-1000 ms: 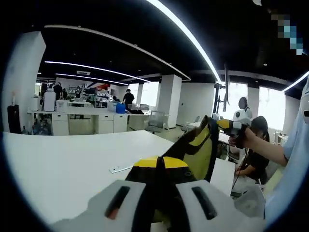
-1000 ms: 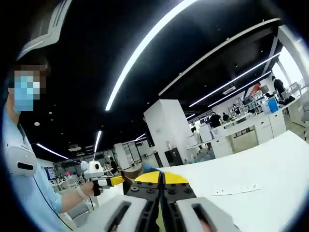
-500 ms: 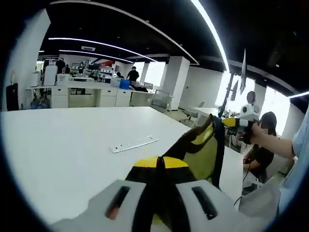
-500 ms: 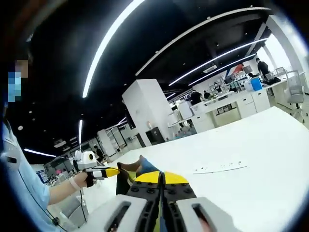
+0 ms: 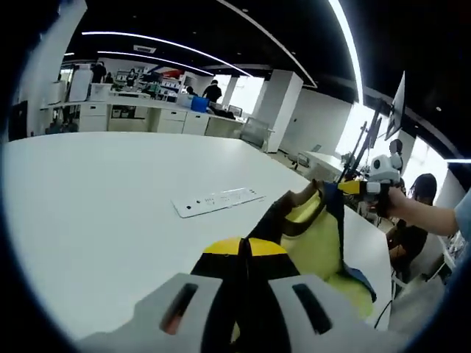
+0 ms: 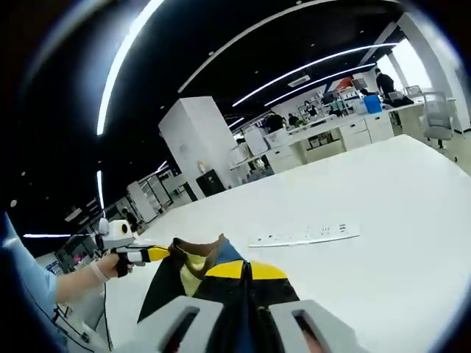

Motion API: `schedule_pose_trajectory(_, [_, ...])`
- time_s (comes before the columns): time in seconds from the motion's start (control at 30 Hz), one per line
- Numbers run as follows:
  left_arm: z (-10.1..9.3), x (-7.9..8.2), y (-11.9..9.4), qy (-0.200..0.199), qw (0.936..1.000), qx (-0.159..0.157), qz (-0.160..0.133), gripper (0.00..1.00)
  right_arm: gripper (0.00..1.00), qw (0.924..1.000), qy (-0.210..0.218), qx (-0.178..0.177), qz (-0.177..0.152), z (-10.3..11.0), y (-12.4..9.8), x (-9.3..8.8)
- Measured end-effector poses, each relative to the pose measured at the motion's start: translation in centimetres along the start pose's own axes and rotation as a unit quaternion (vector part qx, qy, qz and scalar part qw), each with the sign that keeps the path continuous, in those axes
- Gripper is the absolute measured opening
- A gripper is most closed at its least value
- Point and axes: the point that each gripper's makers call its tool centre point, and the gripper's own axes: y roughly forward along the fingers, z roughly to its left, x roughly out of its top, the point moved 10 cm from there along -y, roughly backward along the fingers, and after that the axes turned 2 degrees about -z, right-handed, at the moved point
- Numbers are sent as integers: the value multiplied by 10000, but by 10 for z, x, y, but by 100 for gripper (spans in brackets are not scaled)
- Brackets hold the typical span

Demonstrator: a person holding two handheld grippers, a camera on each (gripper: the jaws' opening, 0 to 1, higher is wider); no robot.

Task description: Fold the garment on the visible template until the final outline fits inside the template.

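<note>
1. Jaws of both grippers closed on cloth: left gripper (image 5: 246, 254) and right gripper (image 6: 250, 273) each pinch an edge of the garment.
2. White counter (image 5: 96, 213) spreads broad beneath.
3. Garment (image 5: 316, 239), yellow with black and blue trim, hangs stretched between the grippers, above the counter's near edge.
4. Flat white strip (image 5: 218, 201) lies on the counter, beyond the garment.

Garment (image 5: 316, 239) lower part hidden behind jaws; strip (image 6: 305, 236) markings illegible.
</note>
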Motion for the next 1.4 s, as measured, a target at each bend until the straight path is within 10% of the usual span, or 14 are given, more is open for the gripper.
schedule_pose_trajectory(0.6, [37, -55, 59, -379, 9945, 532, 813, 0, 0, 9913, -217, -636, 1134, -51, 73, -55])
schedule_pose_trajectory(1.4, [35, -54, 65, 194, 9966, 482, 637, 7, 10, 9880, -417, -665, 1333, -57, 70, -64])
